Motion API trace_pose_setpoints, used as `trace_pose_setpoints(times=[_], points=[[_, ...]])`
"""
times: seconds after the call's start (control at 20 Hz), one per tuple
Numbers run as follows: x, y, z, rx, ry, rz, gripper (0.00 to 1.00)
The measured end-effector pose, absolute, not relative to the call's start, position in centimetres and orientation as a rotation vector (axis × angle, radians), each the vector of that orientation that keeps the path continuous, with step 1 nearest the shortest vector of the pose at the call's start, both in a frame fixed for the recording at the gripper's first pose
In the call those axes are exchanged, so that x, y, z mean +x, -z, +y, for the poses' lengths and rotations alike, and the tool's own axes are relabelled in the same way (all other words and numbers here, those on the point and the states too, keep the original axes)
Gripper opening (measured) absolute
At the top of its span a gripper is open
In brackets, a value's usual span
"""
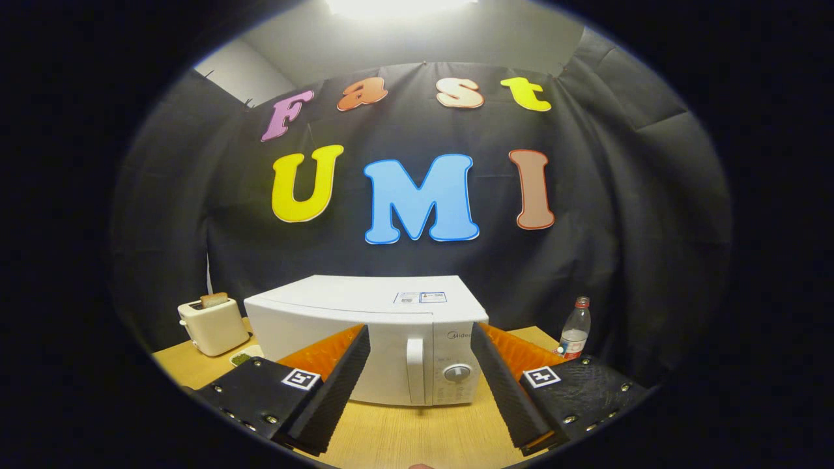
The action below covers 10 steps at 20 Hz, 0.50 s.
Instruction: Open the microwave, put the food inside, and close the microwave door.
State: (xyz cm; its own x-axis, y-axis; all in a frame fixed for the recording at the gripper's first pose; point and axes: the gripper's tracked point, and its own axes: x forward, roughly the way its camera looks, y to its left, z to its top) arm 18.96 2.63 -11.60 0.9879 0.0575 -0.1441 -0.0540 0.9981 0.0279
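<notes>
Tabletop (417, 436): spread fingers (417, 371) hide microwave (365, 326) corners; perhaps food (242, 358) beside toaster (212, 324).

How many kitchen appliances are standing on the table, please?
2: the white microwave, door shut, just ahead of the open gripper, and a toaster beside it with bread in its slot. Others may be hidden behind the microwave.

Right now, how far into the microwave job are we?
Nothing done yet: microwave door is shut. In hand: the gripper is open, fingers apart and empty, framing the door handle just ahead. Left: open the door, load the food dish beside the toaster, close.
</notes>
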Motion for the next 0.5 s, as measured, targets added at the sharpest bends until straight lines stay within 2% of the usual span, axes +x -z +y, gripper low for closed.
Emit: trace_pose_setpoints(times=[0.5], points=[[24.9, 19.3, 2.8, 0.012, -0.053, 0.27, 0.98]])
